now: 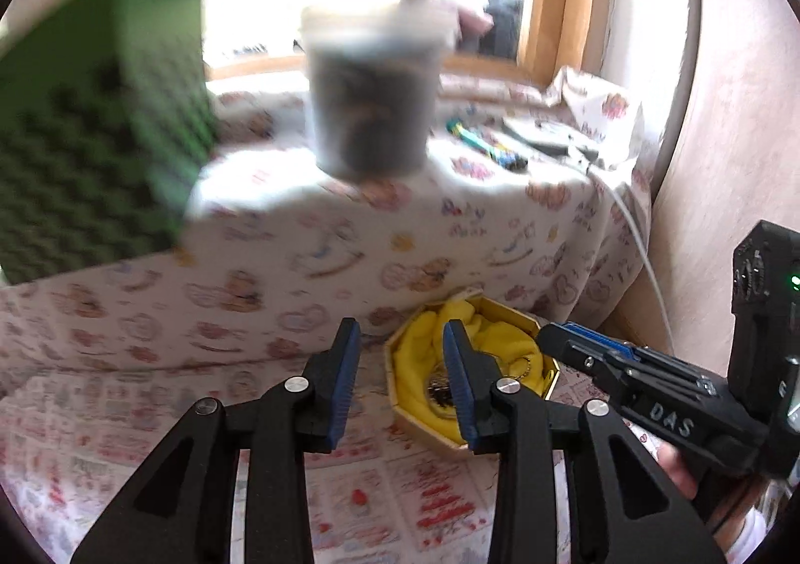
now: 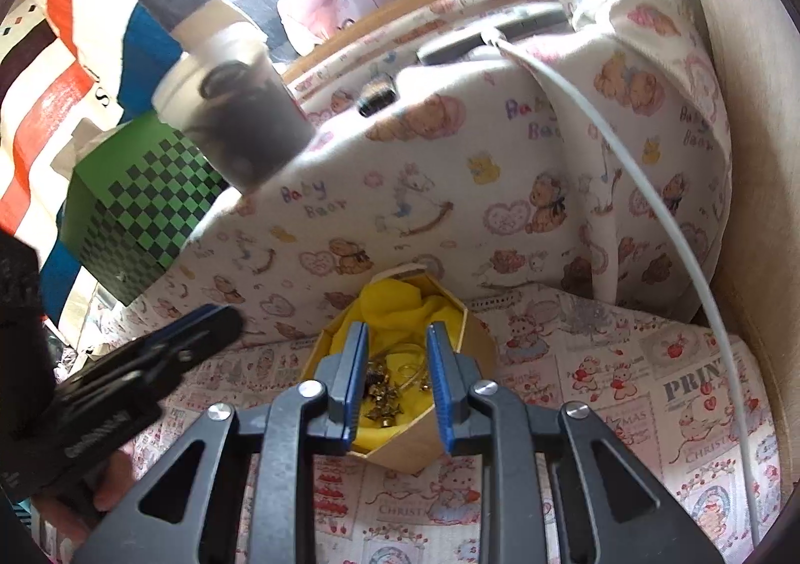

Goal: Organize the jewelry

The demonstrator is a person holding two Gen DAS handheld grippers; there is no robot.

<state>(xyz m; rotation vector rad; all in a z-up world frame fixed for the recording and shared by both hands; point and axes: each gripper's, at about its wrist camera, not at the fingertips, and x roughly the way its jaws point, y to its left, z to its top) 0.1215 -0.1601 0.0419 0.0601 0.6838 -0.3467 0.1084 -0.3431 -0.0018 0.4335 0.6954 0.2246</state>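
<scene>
The right gripper (image 2: 395,389) hangs with its jaws apart and empty over the octagonal box (image 2: 452,406) — lined up, it seems, to pick from the gold jewelry (image 2: 387,391) heaped on the yellow cloth (image 2: 400,301) inside. The left gripper (image 1: 400,381), also spread and holding nothing, waits just beside the same box (image 1: 400,406) on the printed bedspread (image 1: 150,414). Behind, a blurred plastic cup (image 1: 370,99) and green checkered box (image 2: 145,204) sit on the pillow — possibly sorting containers
</scene>
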